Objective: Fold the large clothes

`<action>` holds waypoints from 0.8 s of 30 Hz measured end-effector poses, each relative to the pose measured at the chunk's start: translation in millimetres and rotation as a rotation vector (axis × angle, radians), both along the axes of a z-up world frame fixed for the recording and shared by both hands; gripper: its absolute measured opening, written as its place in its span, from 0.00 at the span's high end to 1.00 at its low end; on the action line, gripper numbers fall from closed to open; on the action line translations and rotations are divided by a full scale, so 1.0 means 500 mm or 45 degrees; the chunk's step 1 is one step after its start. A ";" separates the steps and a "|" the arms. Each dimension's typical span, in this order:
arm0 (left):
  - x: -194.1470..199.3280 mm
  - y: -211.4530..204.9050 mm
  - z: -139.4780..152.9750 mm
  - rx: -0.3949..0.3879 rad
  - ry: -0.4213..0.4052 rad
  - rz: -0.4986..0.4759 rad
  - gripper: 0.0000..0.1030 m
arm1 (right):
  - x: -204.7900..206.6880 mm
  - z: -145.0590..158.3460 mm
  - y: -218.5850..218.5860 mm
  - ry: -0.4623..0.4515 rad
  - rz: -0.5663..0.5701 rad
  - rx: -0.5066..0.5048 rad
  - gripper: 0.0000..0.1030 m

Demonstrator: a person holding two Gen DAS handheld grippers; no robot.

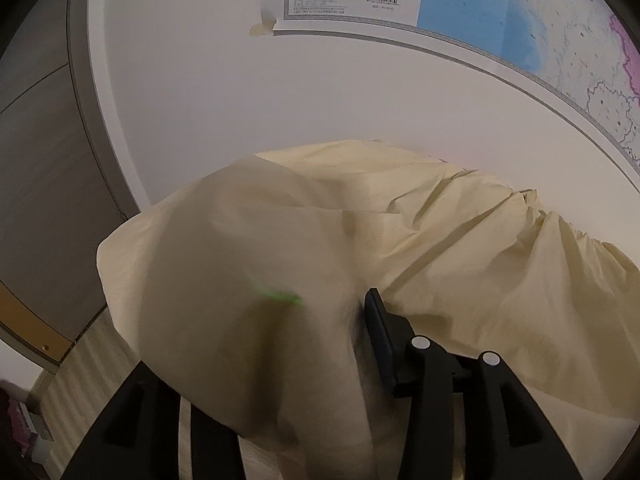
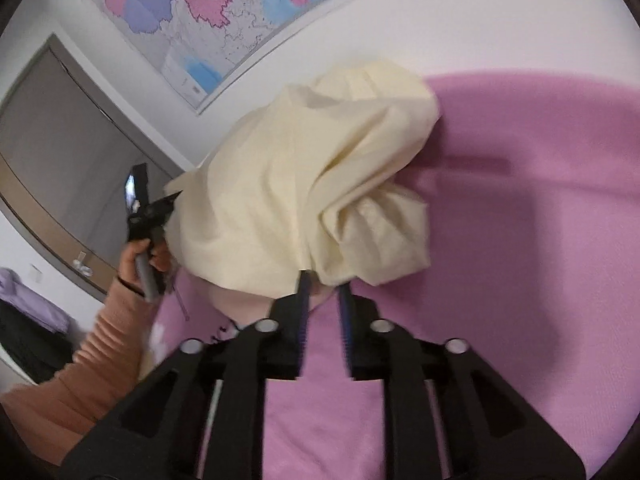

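Cream cotton fills the left wrist view: the pale yellow garment (image 1: pixel 460 248) is lifted in front of a white wall, a fold draped over the left gripper (image 1: pixel 320 320). Only one dark finger (image 1: pixel 378 332) shows beside the cloth; the other is buried, so I cannot tell whether the claw is clamped. A wall map (image 1: pixel 500 20) hangs above, a grey door (image 1: pixel 36 184) at the left.

From the right wrist view, the same garment (image 2: pixel 304 184) hangs bunched over a pink bedspread (image 2: pixel 520 208). The right gripper (image 2: pixel 324 292) stands with a narrow gap between its tips, the cloth's lower edge just at them; whether it pinches the fabric I cannot tell.
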State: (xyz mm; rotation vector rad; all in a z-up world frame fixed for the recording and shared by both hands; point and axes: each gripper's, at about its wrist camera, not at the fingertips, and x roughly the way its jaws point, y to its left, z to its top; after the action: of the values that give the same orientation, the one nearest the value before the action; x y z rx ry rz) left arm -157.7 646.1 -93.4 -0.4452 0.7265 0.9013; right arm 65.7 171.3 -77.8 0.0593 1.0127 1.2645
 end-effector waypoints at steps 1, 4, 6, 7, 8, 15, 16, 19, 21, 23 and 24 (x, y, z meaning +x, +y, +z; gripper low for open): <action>0.000 -0.001 0.000 -0.003 0.010 0.005 0.54 | 0.004 0.019 -0.007 -0.033 -0.018 0.006 0.78; 0.005 -0.012 0.001 0.009 0.016 0.002 0.48 | 0.021 0.071 -0.032 -0.128 -0.152 0.030 0.57; -0.001 -0.023 0.012 0.028 0.011 -0.010 0.43 | 0.024 0.113 -0.008 -0.233 -0.183 0.064 0.57; -0.007 -0.028 0.019 0.031 0.002 -0.017 0.41 | 0.023 0.128 0.003 -0.261 -0.162 0.089 0.54; -0.009 -0.035 0.025 0.040 -0.001 -0.018 0.41 | 0.020 0.143 0.027 -0.298 -0.135 0.092 0.54; -0.017 -0.089 0.044 0.101 0.024 -0.074 0.30 | 0.050 0.116 0.186 -0.307 -0.081 0.016 0.56; -0.017 -0.094 0.044 0.125 0.037 -0.078 0.30 | 0.048 0.108 0.201 -0.300 -0.086 -0.001 0.56; -0.031 -0.127 0.053 0.177 0.044 -0.081 0.29 | 0.060 0.050 0.211 -0.189 -0.088 -0.020 0.56; -0.040 -0.148 0.064 0.225 0.042 -0.073 0.29 | 0.063 0.028 0.207 -0.152 -0.089 -0.021 0.56; -0.052 -0.168 0.078 0.271 0.031 -0.069 0.25 | 0.062 0.021 0.208 -0.146 -0.078 -0.035 0.56; -0.057 -0.187 0.087 0.326 0.016 -0.075 0.20 | 0.059 0.021 0.202 -0.152 -0.072 -0.044 0.56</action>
State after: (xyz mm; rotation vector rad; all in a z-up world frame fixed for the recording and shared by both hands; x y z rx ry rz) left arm -186.3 552.5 -49.7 -0.1906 0.6226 0.9280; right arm 95.2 272.3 -67.1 -0.0140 0.9230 1.1848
